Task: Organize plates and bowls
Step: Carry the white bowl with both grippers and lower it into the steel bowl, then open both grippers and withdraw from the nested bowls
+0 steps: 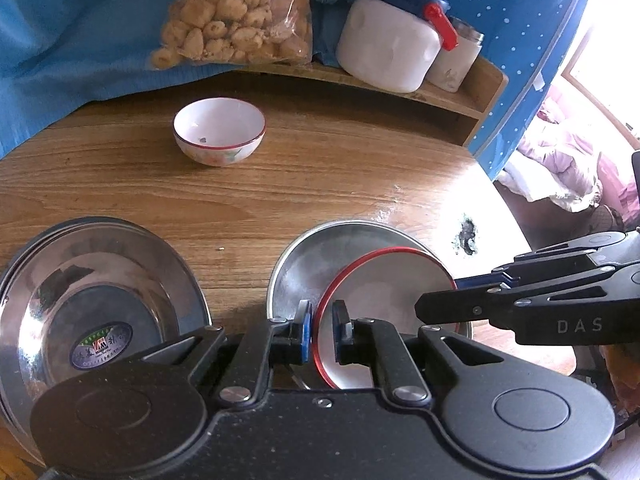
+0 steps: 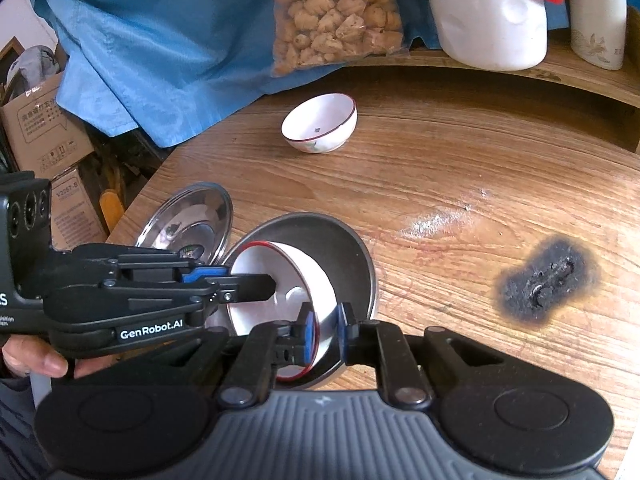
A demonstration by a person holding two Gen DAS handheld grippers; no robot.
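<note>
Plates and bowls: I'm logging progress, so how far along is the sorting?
Done: nothing clearly. In hand: both claws, left and right, pinch the red-rimmed bowl's rim inside a steel plate. Left: the floral bowl and other steel plate sit apart.

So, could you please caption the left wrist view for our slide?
Both grippers pinch the red-rimmed bowl by its rim inside a steel plate.

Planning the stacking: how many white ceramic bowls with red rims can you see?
2. One white ceramic bowl stands alone far back on the wooden table. The other red-rimmed bowl lies tilted in the near steel dish, gripped by both grippers. None look hidden.
</note>
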